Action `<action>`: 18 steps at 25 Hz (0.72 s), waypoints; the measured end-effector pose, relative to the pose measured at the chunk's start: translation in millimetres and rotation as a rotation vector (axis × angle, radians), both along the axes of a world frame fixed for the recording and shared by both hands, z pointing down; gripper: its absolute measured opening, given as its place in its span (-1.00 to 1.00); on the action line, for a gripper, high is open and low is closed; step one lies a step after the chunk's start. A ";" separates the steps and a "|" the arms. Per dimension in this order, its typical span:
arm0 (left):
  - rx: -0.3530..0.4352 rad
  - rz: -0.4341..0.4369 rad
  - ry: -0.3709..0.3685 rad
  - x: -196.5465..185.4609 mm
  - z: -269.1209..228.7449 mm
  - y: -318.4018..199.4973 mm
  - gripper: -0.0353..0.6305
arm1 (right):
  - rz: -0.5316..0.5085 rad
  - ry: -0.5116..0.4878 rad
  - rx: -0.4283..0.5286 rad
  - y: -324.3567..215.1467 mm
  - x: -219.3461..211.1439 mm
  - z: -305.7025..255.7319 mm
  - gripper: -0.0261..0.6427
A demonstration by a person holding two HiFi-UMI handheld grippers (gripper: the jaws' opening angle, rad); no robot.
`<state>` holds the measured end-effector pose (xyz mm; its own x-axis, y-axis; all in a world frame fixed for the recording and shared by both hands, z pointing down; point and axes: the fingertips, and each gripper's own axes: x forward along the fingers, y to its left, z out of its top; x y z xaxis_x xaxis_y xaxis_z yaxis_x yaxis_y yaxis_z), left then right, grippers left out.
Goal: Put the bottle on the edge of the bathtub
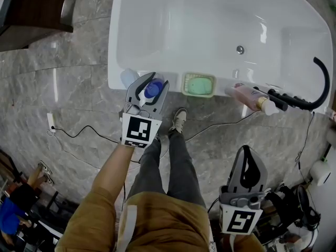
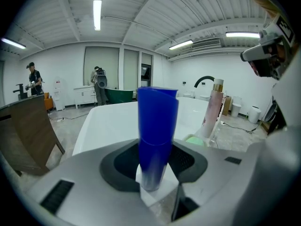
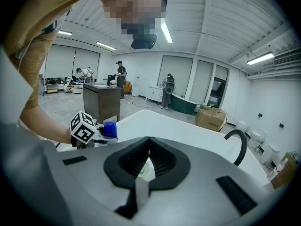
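Note:
A bottle with a blue cap stands upright between the jaws of my left gripper, which is shut on it at the near rim of the white bathtub. In the left gripper view the blue bottle fills the gap between the jaws, its pale lower end down among the pads. My right gripper hangs lower right, away from the tub, above the floor. Its jaws meet at the tips with nothing between them.
On the near rim sit a green soap dish, a pink pump bottle and a black hose. A pale round object lies beside the left gripper. A dark wooden cabinet stands at upper left. A cable crosses the stone floor.

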<state>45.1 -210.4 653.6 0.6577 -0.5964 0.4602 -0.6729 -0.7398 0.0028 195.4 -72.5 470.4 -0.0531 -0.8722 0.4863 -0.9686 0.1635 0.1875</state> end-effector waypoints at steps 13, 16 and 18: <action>0.035 0.010 -0.002 3.3 0.7 -0.7 -0.40 | -0.002 -0.003 0.002 -0.7 1.5 4.7 -0.91; 0.035 0.016 -0.002 3.7 0.5 -0.5 -0.41 | -0.004 -0.005 0.004 -0.3 0.5 2.7 -0.91; 0.043 0.021 0.011 4.6 -1.2 0.0 -0.40 | -0.006 -0.003 0.006 0.4 -0.1 2.1 -0.91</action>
